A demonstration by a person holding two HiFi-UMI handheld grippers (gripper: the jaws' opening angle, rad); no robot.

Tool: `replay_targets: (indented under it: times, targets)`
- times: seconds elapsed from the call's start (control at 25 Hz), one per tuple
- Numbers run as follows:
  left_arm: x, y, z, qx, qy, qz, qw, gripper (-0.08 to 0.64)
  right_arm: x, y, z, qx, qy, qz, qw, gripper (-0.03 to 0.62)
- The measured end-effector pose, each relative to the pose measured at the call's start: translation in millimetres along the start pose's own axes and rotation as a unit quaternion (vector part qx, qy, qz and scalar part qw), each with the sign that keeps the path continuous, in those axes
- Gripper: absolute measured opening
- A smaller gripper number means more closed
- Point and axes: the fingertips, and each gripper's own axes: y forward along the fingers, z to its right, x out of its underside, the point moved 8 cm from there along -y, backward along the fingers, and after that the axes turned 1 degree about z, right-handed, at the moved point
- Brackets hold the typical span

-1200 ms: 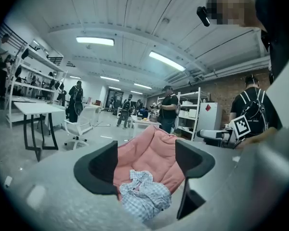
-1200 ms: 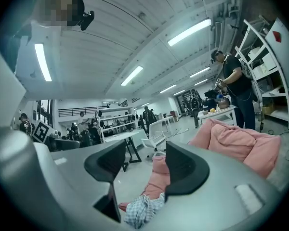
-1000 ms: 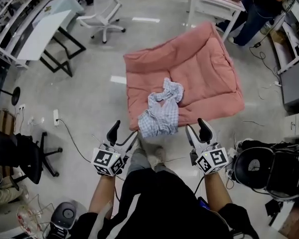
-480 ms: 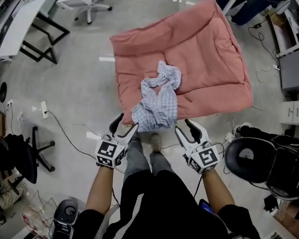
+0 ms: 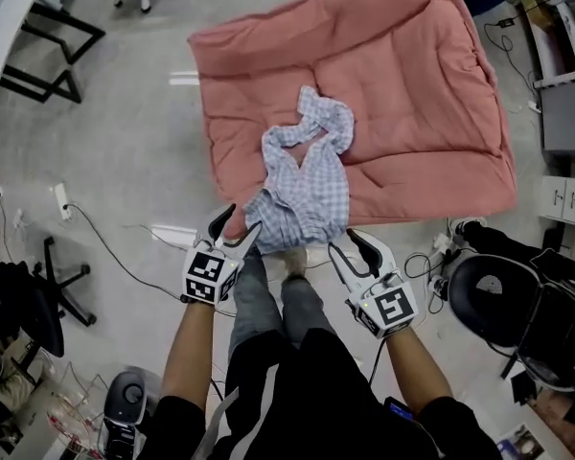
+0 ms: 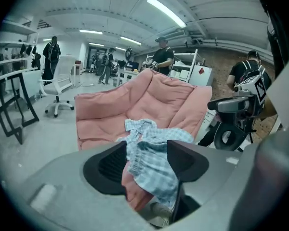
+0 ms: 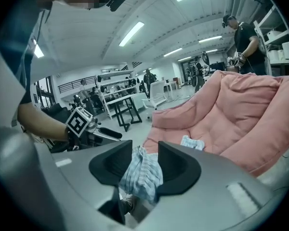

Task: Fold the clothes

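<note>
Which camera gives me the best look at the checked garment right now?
The head view: the whole crumpled checked garment lies on the pink cushion, hem overhanging the near edge. The gripper views show mostly that hem, between the closing jaws of the left gripper and right gripper, not yet pinched.

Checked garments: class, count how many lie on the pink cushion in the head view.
1: the checked garment lies crumpled at the pink cushion's near edge; more could hide underneath.

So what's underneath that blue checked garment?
A pink padded quilt lies under the checked garment, spread on the grey floor. The garment's near hem hangs past the quilt's edge. Whatever is beneath the quilt itself is covered.
</note>
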Motion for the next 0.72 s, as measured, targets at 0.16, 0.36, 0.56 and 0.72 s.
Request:
replay_targets:
  times: [0.16,0.36,0.56,0.72]
  targets:
    - [24.0,25.5,-19.9,0.009,-0.003,-0.018,0.9998,0.272,15.2,15.3,5.2,0.013,0.005,-0.004,1.0,0.166]
    - [48.5,46.5,-33.0,0.035,-0.027,-0.049,0.9978,0.236,25.4,25.4,1.2,0.024,0.017,-0.02,0.999,0.161]
    - [64.3,64.7,-43.1,0.07,-0.046,-0.079,0.9933,0.237,39.6,36.1,-1.8,0.026,0.019,-0.034,0.999,0.161]
    - [69.0,76.2,-49.9,0.104,-0.066,-0.096,0.9878,0.247,48.0,41.1,-3.7,0.034,0.023,-0.046,0.998,0.158]
